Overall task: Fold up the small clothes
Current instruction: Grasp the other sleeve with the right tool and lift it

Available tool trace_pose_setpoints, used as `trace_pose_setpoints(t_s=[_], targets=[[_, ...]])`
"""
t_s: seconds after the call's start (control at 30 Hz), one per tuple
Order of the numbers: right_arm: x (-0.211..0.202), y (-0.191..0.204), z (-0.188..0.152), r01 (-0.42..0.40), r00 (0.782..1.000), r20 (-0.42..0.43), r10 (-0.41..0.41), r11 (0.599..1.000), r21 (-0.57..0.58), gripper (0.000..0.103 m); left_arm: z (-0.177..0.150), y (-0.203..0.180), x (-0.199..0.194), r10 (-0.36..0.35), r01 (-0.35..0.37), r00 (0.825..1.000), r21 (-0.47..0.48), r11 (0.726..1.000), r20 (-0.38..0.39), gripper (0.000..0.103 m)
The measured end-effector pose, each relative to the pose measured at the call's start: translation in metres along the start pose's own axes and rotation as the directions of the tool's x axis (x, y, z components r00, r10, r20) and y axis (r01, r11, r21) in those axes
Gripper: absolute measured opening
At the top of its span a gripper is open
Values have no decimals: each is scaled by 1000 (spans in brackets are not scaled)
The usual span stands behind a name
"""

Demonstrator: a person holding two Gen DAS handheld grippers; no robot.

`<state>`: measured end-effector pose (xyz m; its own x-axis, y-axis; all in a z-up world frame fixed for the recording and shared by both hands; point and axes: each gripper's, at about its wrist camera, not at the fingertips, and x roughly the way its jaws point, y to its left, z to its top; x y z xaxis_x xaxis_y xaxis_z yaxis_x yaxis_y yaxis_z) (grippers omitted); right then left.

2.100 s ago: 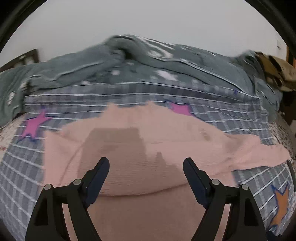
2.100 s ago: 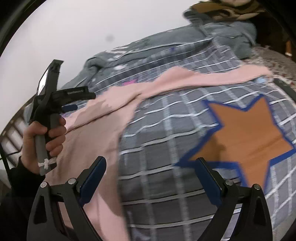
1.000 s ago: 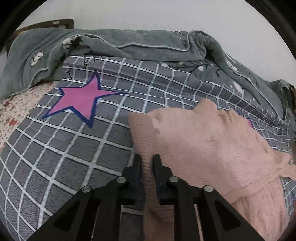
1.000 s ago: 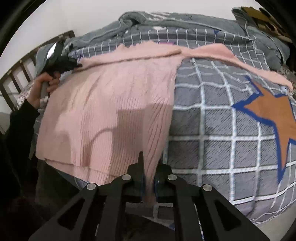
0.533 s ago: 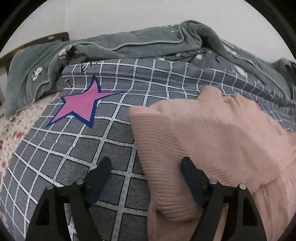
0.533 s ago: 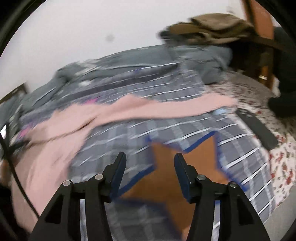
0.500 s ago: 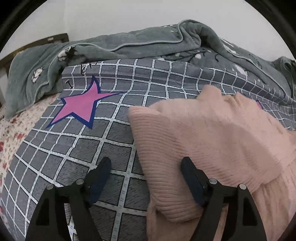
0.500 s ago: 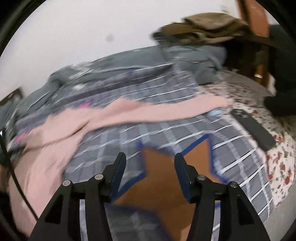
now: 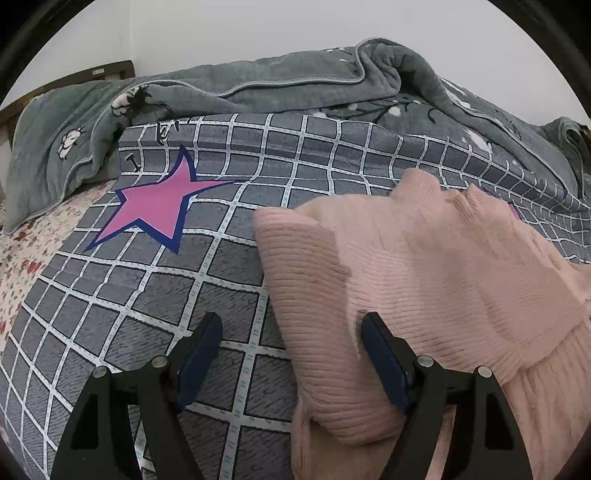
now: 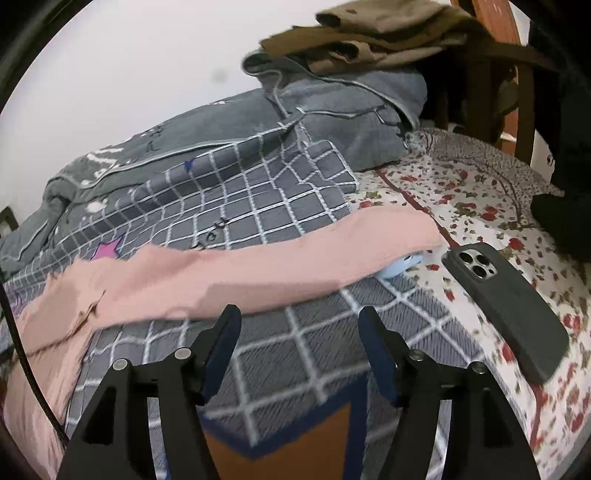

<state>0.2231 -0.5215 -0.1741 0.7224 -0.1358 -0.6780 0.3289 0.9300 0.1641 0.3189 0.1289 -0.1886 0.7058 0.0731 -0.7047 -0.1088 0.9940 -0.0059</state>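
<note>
A pink ribbed knit sweater (image 9: 406,266) lies on the grey checked blanket (image 9: 207,273), its left sleeve folded over the body. My left gripper (image 9: 291,332) is open and empty, its jaws astride the folded sleeve's left edge. In the right wrist view the sweater's other sleeve (image 10: 280,262) stretches out to the right across the blanket (image 10: 258,206). My right gripper (image 10: 299,328) is open and empty, just in front of that sleeve.
A dark phone (image 10: 506,310) lies on the floral sheet (image 10: 461,192) at the right, beside a small light-blue object (image 10: 400,267) under the sleeve's end. A grey-green quilt (image 9: 258,88) is bunched along the back. Brown clothes (image 10: 380,33) hang on a wooden chair (image 10: 517,81).
Both grippers let go of the sweater and opened. The left one stays over the folded sleeve. The right one has swung right toward the stretched-out sleeve and the phone.
</note>
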Motion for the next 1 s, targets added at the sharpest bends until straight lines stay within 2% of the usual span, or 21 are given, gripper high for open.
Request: trace_pose_setpoints(t_s=[0.13, 0.3, 0.37, 0.53, 0.6, 0.63, 0.67, 0.83, 1.0], targets=[[24, -18, 11, -12, 999, -44, 14, 999, 49, 66, 0, 1, 0, -1, 1, 1000, 0, 1000, -1, 77], [42, -30, 18, -79, 994, -70, 87, 992, 102, 62, 0, 2, 2, -9, 8, 1000, -5, 1000, -6, 77], [45, -28, 21, -90, 993, -69, 97, 991, 98, 54, 0, 2, 2, -9, 9, 1000, -5, 1000, -6, 77], [55, -27, 28, -80, 992, -86, 88, 992, 95, 47, 0, 2, 2, -8, 8, 1000, -3, 1000, -6, 77], [58, -27, 31, -65, 993, -90, 73, 994, 90, 35, 0, 3, 2, -10, 10, 1000, -5, 1000, -5, 77], [58, -25, 33, -50, 995, -81, 56, 996, 75, 9, 0, 2, 2, -10, 10, 1000, -5, 1000, -5, 77], [56, -22, 34, -47, 996, -73, 51, 997, 55, 6, 0, 2, 1, -10, 10, 1000, -4, 1000, -5, 77], [30, 12, 43, 58, 997, 45, -55, 996, -72, 6, 0, 6, 0, -37, 37, 999, -26, 999, 1, 77], [-9, 60, 61, 81, 984, 167, -54, 984, -157, 6, 1, 12, -3, -92, 93, 996, -61, 994, 17, 80]])
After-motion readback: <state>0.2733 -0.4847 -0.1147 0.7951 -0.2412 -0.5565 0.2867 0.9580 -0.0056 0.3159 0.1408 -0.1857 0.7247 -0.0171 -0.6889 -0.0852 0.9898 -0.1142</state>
